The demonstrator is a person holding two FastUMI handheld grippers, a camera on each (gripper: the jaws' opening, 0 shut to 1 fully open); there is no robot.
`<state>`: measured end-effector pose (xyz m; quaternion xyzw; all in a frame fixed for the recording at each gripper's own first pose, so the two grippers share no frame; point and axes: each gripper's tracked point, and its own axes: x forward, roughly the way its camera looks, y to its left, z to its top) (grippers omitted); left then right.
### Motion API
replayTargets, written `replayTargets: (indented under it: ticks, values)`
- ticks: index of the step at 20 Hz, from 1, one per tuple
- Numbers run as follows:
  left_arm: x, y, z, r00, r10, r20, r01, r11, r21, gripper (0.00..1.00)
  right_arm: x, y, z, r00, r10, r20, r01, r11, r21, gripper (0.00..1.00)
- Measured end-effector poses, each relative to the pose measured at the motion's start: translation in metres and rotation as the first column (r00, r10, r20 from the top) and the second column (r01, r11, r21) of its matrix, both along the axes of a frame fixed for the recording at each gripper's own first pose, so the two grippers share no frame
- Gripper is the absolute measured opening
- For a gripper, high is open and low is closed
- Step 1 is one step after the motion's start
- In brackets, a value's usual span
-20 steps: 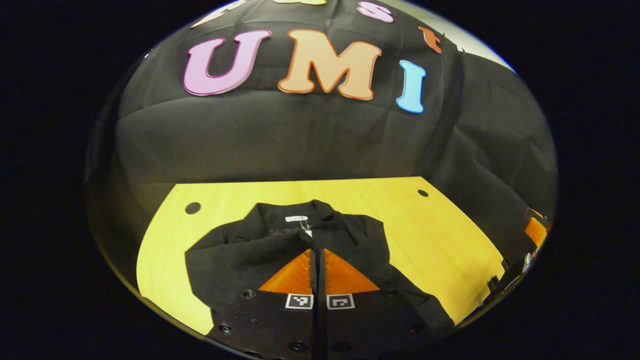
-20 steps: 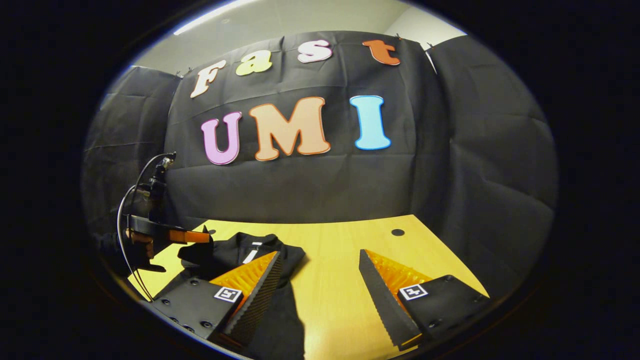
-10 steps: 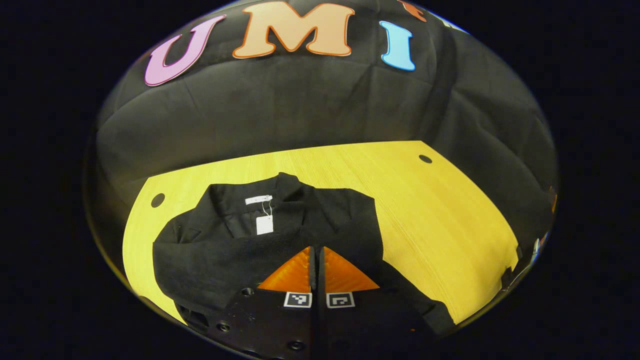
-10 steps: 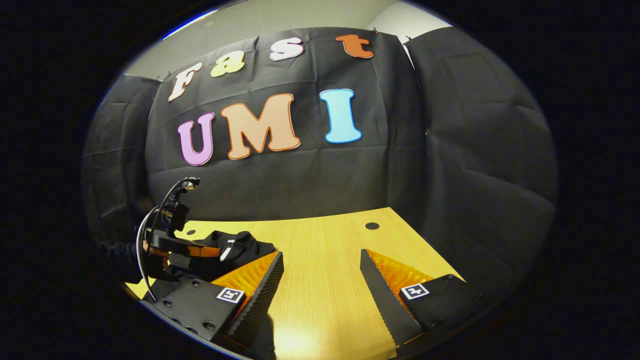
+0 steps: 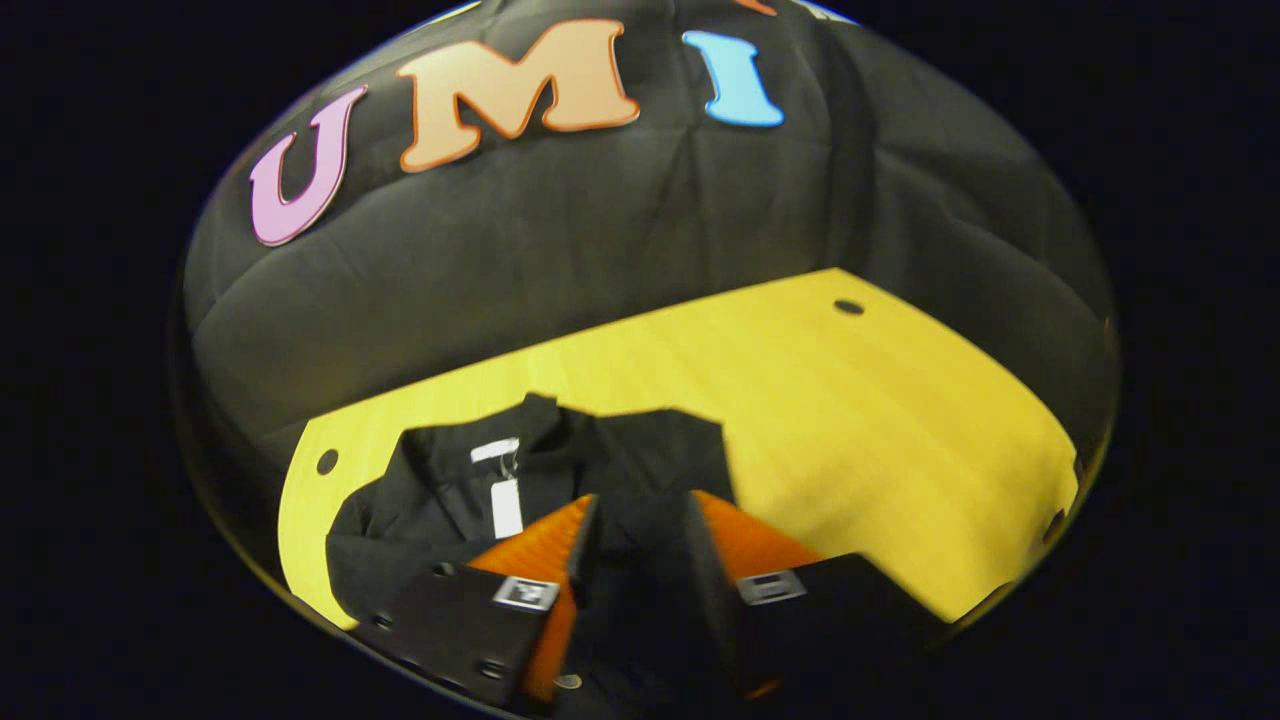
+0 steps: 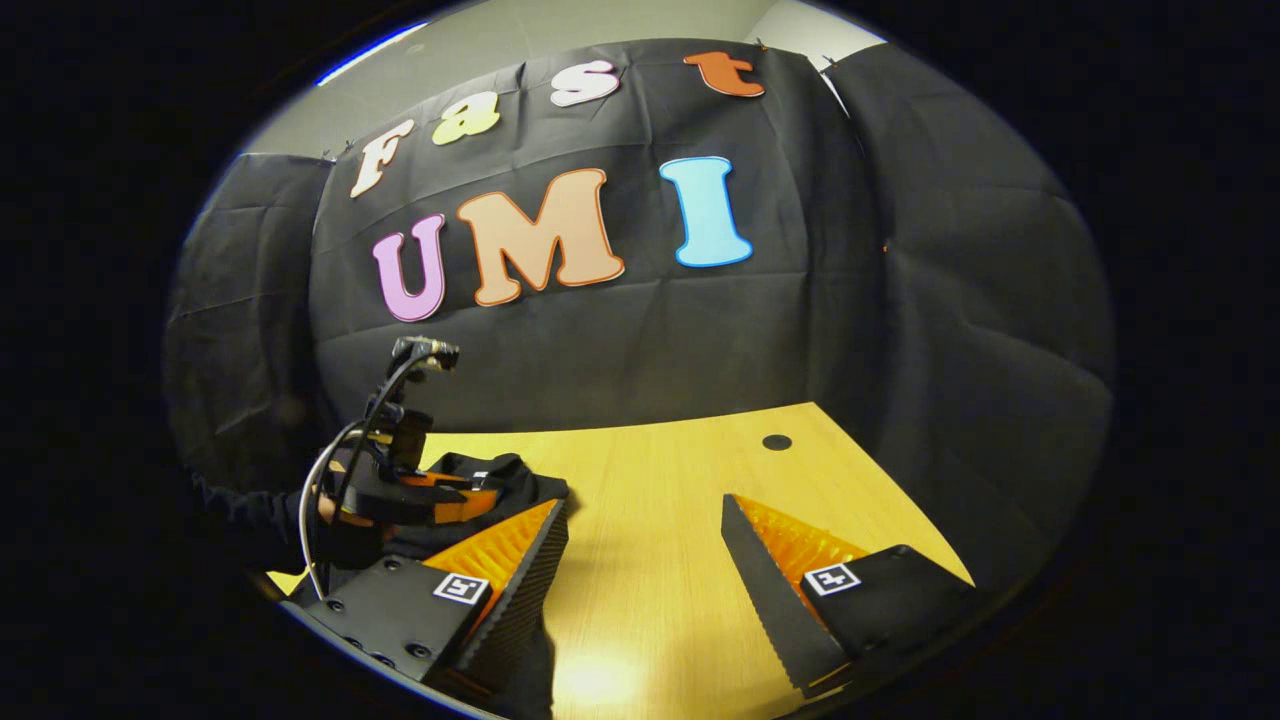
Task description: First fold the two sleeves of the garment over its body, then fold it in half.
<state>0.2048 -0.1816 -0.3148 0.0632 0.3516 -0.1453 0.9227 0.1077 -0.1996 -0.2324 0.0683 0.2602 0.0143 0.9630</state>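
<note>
A black garment (image 5: 640, 450) lies on the yellow table (image 5: 850, 400), collar toward the wall, with a white neck label and a white hang tag (image 5: 507, 508) showing. My left gripper (image 5: 642, 500) is open just above the garment's body, dark cloth lying between and under its fingers. In the right gripper view the garment (image 6: 505, 473) is a dark heap at the left, and the left gripper (image 6: 480, 497) hovers over it, held by a hand in a dark sleeve. My right gripper (image 6: 644, 502) stands open over bare table to the right of the garment, holding nothing.
The table has small round holes (image 5: 848, 306) (image 5: 327, 461) (image 6: 776, 441) near its far corners. Black cloth walls close in behind and on both sides. Bare tabletop (image 6: 660, 460) stretches to the right of the garment.
My left gripper was shut over the garment and has now opened, tilting as it did. The right gripper stayed open and barely shifted.
</note>
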Motion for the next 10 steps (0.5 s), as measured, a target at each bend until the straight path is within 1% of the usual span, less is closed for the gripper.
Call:
replayTargets:
  ticks: [1, 2, 3, 4, 5, 6, 10]
  values:
    - [0.000, -0.001, 0.016, 0.999, 0.013, 0.039, -0.012, 1.000, -0.019, 0.84, 0.001, 0.004, 0.000, 1.000, 0.014, 0.001, -0.014, 1.000, 0.006, 0.98]
    - [-0.003, 0.005, 0.032, 0.997, 0.035, 0.076, -0.032, 0.999, -0.033, 0.90, 0.002, 0.007, -0.001, 1.000, 0.026, 0.000, -0.026, 1.000, 0.012, 0.98]
    - [-0.005, 0.012, 0.045, 0.993, 0.061, 0.100, -0.057, 0.997, -0.043, 0.96, 0.003, 0.011, 0.000, 0.999, 0.036, 0.002, -0.036, 0.999, 0.017, 0.94]
    - [-0.014, 0.023, 0.059, 0.989, 0.087, 0.122, -0.080, 0.995, -0.061, 0.96, 0.002, 0.016, 0.000, 0.999, 0.040, 0.004, -0.040, 0.999, 0.021, 0.94]
    - [-0.024, 0.037, 0.074, 0.983, 0.113, 0.141, -0.103, 0.992, -0.077, 0.95, 0.000, 0.021, 0.002, 0.999, 0.041, 0.011, -0.041, 0.999, 0.026, 0.98]
    - [-0.036, 0.054, 0.084, 0.978, 0.137, 0.156, -0.125, 0.989, -0.084, 0.95, -0.003, 0.030, 0.004, 0.999, 0.043, 0.020, -0.044, 0.999, 0.032, 0.98]
    - [-0.086, 0.131, 0.119, 0.949, 0.213, 0.232, -0.203, 0.977, -0.066, 0.94, -0.025, 0.063, 0.014, 0.997, 0.066, 0.045, -0.067, 0.997, 0.037, 0.98]
